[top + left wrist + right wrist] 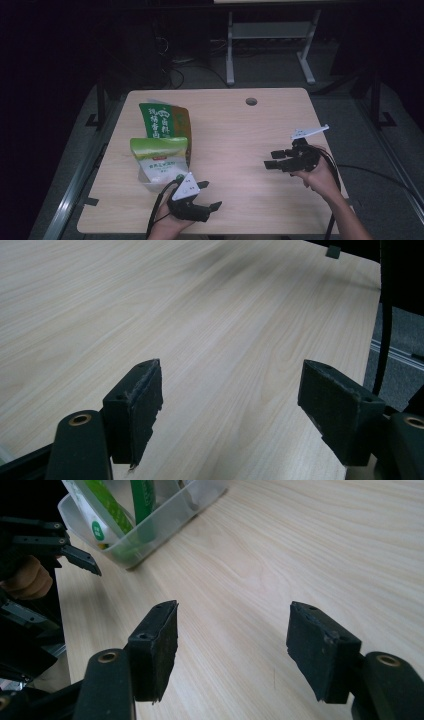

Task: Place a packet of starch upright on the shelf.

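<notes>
Packets (162, 131), green and white, stand in a clear tub (150, 184) near the left edge of the table (240, 135), toward its near-left corner. In the right gripper view the tub (150, 527) sits at the upper left with the packets (107, 510) leaning inside it. Left gripper (210, 196) hovers at the near edge, just beside the tub, jaws wide with nothing between them; its own view shows bare wood between the pads (137, 405). Right gripper (272, 159) is held near the right edge, well apart from the tub, jaws pointing left and also spread wide, empty, over bare tabletop (300, 555).
</notes>
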A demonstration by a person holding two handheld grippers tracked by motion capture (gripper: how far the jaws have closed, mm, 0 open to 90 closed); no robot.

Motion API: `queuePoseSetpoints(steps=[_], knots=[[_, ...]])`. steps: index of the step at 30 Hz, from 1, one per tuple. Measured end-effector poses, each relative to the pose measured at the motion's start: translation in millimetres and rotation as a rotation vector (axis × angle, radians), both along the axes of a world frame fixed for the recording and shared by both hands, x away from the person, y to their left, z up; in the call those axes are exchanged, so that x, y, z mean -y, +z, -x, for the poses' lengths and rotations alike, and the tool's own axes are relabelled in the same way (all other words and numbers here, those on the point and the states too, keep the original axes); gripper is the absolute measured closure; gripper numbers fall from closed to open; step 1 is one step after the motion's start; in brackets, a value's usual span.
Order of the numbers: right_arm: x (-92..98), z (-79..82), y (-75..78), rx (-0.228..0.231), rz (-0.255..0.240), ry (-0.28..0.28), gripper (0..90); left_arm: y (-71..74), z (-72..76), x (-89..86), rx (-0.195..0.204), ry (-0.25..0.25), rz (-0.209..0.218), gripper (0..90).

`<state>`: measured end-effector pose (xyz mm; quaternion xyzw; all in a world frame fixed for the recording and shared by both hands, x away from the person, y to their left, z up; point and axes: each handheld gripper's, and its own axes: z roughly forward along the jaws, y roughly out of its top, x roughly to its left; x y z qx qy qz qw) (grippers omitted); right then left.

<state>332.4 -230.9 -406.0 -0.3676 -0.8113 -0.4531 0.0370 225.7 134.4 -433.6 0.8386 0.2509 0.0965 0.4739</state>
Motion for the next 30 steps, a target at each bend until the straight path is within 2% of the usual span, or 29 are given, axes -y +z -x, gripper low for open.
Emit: queuePoseSetpoints(steps=[13,30], knots=[[19.4,11.9,-13.8,-0.008,-0.01,-0.034,35.5,-0.9,-0.2,1.4,-0.002,0.0,-0.007,25.1],[48.4,42.5,-35.1,-0.033,-0.027,-0.091,34.4,-0.7,-1.2,0.2,0.004,0.002,-0.014,24.9]])
